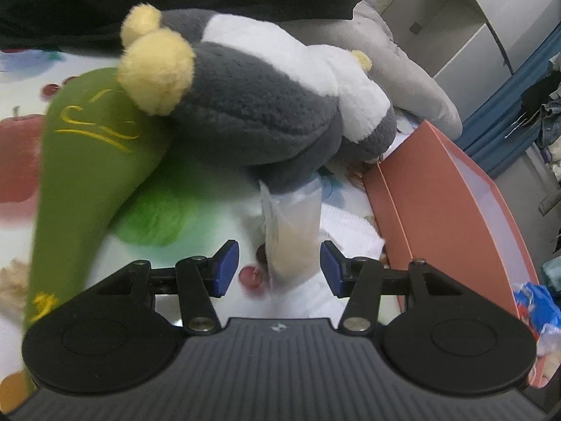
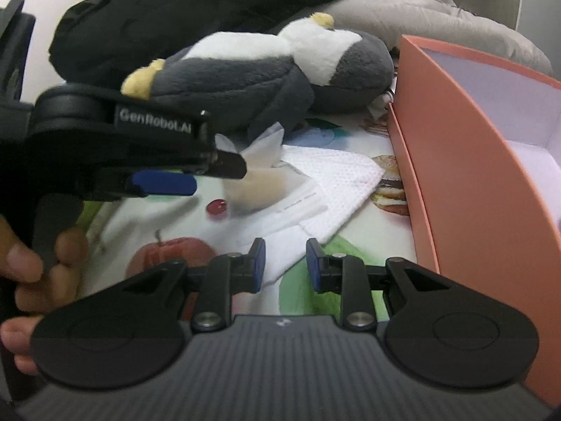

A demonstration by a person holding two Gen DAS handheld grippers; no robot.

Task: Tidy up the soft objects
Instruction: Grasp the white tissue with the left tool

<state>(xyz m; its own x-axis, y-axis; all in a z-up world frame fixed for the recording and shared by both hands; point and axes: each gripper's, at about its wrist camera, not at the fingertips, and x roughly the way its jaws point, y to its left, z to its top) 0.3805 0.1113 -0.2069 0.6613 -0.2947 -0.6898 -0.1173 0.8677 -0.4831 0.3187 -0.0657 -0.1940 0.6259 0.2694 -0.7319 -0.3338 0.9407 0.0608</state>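
Observation:
A grey and white plush penguin with yellow feet lies on the fruit-print cloth; it also shows in the right wrist view. A green plush leans under its left side. A clear plastic packet lies between the open jaws of my left gripper, not clamped. In the right wrist view the left gripper hovers beside that packet. A white knitted cloth lies flat by the box. My right gripper is open and empty above the cloth's near corner.
An open salmon cardboard box stands on the right, also in the left wrist view. A black bag and a grey padded garment lie behind the penguin. White shelves stand far right.

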